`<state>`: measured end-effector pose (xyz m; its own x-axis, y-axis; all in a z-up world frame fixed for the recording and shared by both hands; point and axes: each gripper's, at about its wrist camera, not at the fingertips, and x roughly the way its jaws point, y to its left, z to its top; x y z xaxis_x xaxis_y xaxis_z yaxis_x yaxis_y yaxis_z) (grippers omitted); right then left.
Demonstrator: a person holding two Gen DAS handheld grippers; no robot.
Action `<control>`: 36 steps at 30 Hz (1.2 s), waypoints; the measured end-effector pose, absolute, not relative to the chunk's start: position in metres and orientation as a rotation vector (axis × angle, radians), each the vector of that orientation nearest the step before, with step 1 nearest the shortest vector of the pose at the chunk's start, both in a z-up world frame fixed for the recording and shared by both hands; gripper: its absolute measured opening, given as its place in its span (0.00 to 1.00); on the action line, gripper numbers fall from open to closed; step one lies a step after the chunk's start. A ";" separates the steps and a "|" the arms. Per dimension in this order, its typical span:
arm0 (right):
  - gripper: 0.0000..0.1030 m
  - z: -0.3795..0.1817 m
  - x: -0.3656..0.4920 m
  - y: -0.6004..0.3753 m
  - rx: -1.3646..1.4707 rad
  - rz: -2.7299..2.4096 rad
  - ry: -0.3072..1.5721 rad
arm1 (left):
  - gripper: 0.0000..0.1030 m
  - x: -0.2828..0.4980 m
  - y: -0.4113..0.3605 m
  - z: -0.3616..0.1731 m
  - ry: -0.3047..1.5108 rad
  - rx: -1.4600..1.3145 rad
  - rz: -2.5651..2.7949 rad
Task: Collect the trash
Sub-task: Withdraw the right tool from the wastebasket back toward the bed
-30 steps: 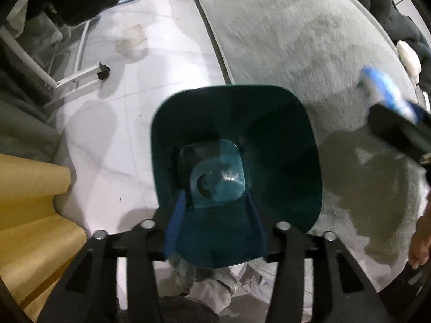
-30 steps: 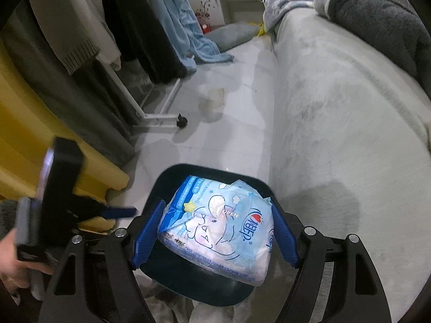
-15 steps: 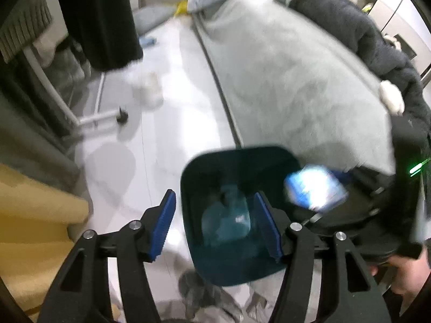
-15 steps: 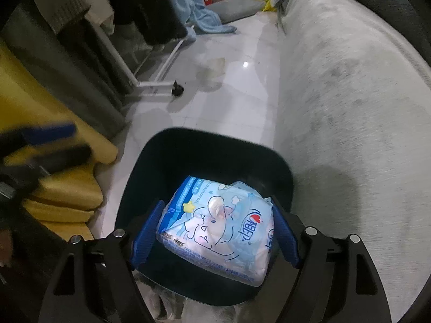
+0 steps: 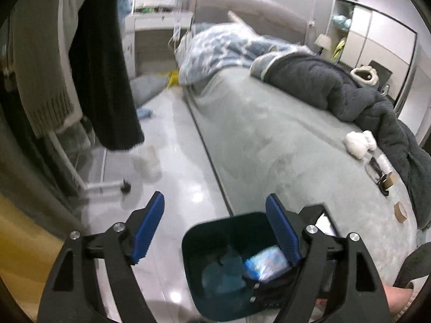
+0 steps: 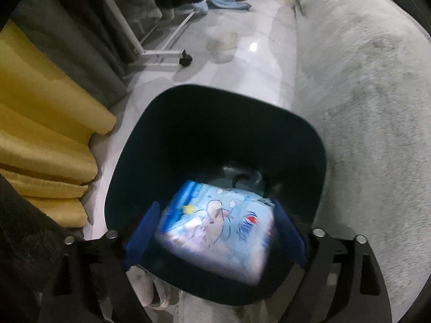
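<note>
A big grey fuzzy bed (image 5: 269, 145) sits beside the dark teal plastic trash bin (image 6: 188, 123) on the floor. The right gripper (image 6: 215, 231) is down in the bin, its jaws opening around the light blue tissue pack (image 6: 215, 226). The left gripper (image 5: 215, 228) is opening with nothing in it.

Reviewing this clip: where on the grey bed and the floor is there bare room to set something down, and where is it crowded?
Bare: the grey bed between its floor-side edge and the dark blanket; the floor between clothes rack and bed. Crowded: the bed's right end with white socks and cardboard rolls; the bin, holding a blue pack.
</note>
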<state>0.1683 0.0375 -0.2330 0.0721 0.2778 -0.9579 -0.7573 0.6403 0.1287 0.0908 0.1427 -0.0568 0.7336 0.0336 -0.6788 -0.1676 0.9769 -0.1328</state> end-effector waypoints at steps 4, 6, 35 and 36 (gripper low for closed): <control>0.90 -0.226 0.163 0.039 -0.465 0.837 1.249 | 0.81 0.088 0.137 -0.045 0.667 -0.176 0.102; 0.92 -0.218 0.162 0.038 -0.462 0.837 1.224 | 0.85 0.086 0.135 -0.036 0.608 -0.186 0.101; 0.93 -0.092 0.183 -0.078 -0.316 0.738 0.840 | 0.94 0.087 0.057 0.011 0.356 -0.147 0.027; 0.93 -0.089 0.184 -0.083 -0.311 0.729 0.833 | 0.94 0.089 0.053 0.011 0.367 -0.147 0.022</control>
<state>0.1835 -0.0829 -0.0891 0.4515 0.4628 -0.7628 -0.6945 0.7190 0.0252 0.0891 0.0533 0.0106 0.9332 -0.0056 -0.3594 -0.0478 0.9891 -0.1394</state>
